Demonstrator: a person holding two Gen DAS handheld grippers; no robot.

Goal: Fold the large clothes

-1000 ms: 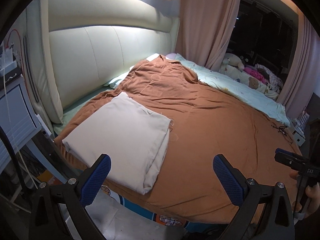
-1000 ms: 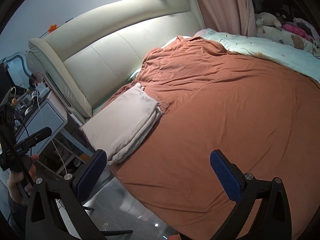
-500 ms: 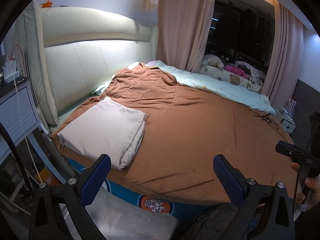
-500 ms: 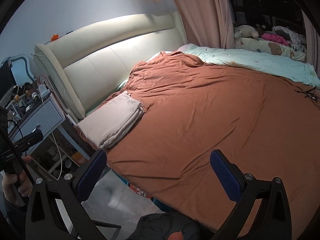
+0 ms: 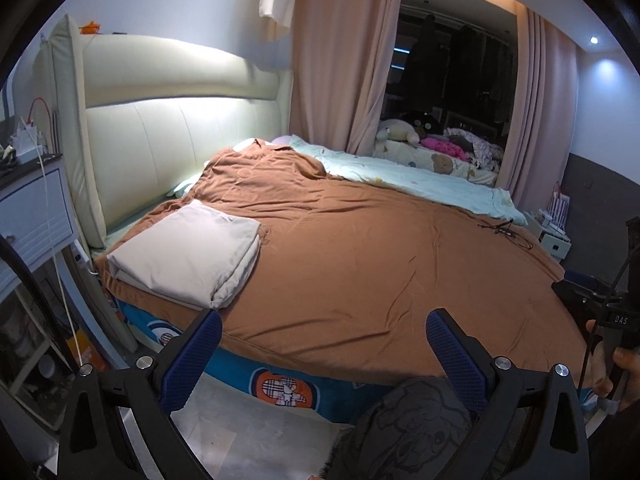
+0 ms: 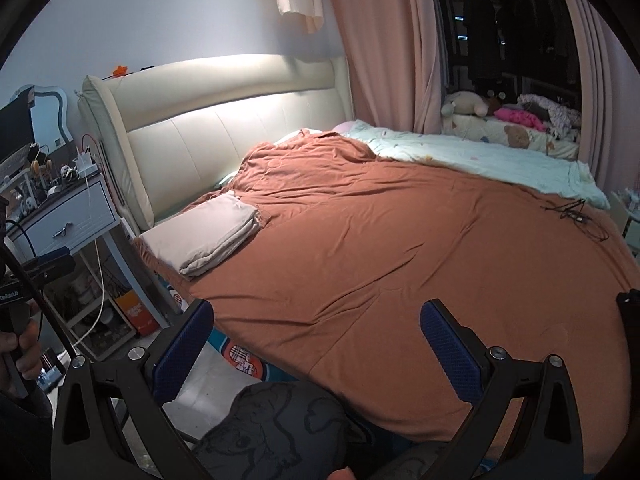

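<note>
Beige folded garment [image 5: 188, 252] on bed [image 5: 360, 264]; both tools spread, empty.

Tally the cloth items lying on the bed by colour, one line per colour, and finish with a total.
Beige folded cloth: 1
Rust-orange blanket: 1
Pale green quilt: 1
Total: 3
</note>
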